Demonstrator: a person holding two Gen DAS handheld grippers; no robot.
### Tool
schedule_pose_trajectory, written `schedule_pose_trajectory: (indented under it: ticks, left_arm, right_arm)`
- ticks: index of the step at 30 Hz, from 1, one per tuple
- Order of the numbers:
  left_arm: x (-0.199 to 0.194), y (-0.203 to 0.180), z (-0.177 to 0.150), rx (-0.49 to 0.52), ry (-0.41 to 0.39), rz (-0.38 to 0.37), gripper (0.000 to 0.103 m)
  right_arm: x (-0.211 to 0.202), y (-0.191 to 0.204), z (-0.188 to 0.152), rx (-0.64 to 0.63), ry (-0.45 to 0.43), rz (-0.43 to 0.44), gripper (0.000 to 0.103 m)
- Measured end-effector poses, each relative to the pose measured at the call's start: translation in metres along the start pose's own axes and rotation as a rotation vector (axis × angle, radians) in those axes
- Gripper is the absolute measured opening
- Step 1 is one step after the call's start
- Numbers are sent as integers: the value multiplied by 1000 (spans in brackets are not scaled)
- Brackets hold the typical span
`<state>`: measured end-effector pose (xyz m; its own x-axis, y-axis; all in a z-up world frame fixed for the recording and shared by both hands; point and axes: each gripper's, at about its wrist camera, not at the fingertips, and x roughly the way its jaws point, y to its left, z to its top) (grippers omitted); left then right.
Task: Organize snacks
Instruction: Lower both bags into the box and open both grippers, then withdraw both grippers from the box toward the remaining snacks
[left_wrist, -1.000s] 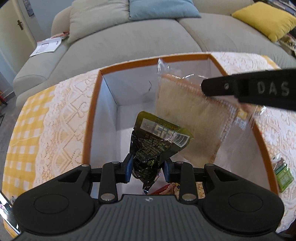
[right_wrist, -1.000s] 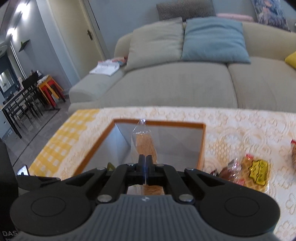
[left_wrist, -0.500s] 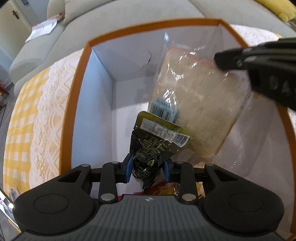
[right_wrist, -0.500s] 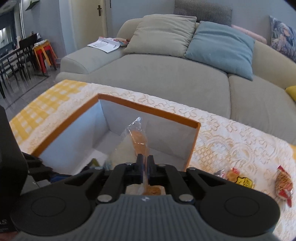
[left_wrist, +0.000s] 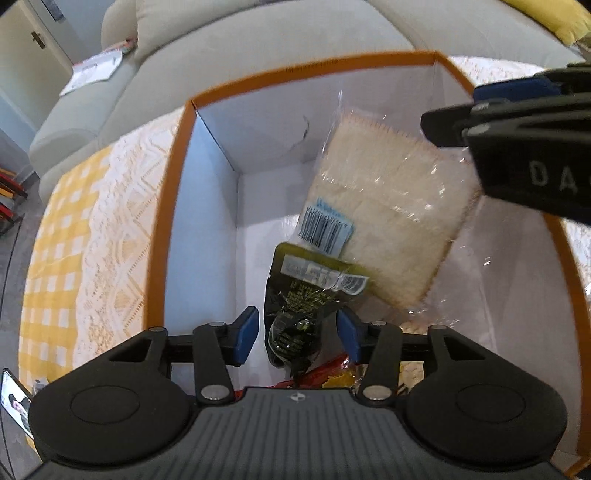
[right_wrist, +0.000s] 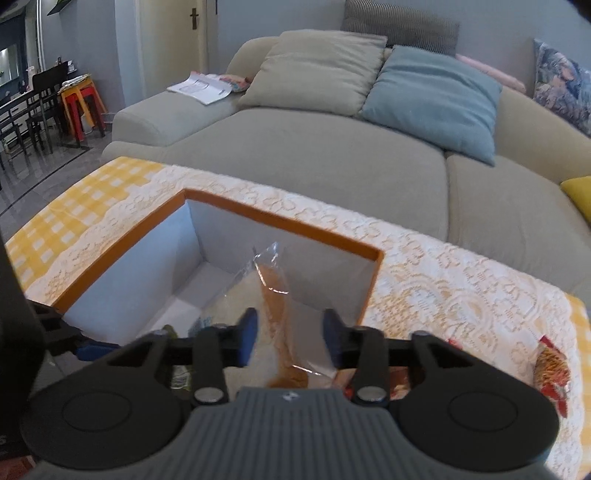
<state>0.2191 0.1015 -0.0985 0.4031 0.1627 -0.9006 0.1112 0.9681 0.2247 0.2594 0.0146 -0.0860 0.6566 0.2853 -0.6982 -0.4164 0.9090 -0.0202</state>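
**Two packets let go over the box**

Both grippers are releasing at once, right above the orange-rimmed box (left_wrist: 369, 64). The left gripper (left_wrist: 297, 338) has just been opening its jaws; the dark green packet (left_wrist: 314, 295) sits between the blue pads with a gap showing on the left side, and on the right the pad looks just clear of it, so the packet is no longer pinched. The right gripper (right_wrist: 290, 332) has likewise just been spreading its jaws, and the clear-wrapped wafer pack (right_wrist: 277, 302) stands edge-on between them, touching neither pad as far as I can tell.

Seen from the left wrist, the wafer pack leans inside the box against its right wall, with the dark green packet in front of it, nearer the box's front edge, and red and yellow wrappers on the box floor beneath.

To do this well, I judge: spread both jaws fully before lifting, then rise straight out so no pad snags crinkly film. Outside the box, to its right on the lace cloth (right_wrist: 443, 280), a red-and-orange snack bag (right_wrist: 550, 369) waits its turn.
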Motion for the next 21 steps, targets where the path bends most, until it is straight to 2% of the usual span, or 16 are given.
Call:
schedule_pose_trajectory:
  ticks: [8,13,16,19,21]
  left_arm:
    - [-49,-14,-2,-35,-115,12,57]
    - [-84,-22,-4,-64,-235,9,57]
    - [-104,-30,-10,-92,-305,-18,59]
    - [-122,-43,-19,-102,-354,-61,60]
    - [-131,-53,-25,-101,-381,-83,65]
  right_arm:
    - [-35,-8,-4,-18,-59,-8,41]
    - [-71,-28,-16,45,-131,-43,44]
    - [-96,-44,-29,107,-173,-65,47]
    - [-117,-60,-44,163,-203,-87,56]
    - [-131,-69,-55,197,-214,-99,57]
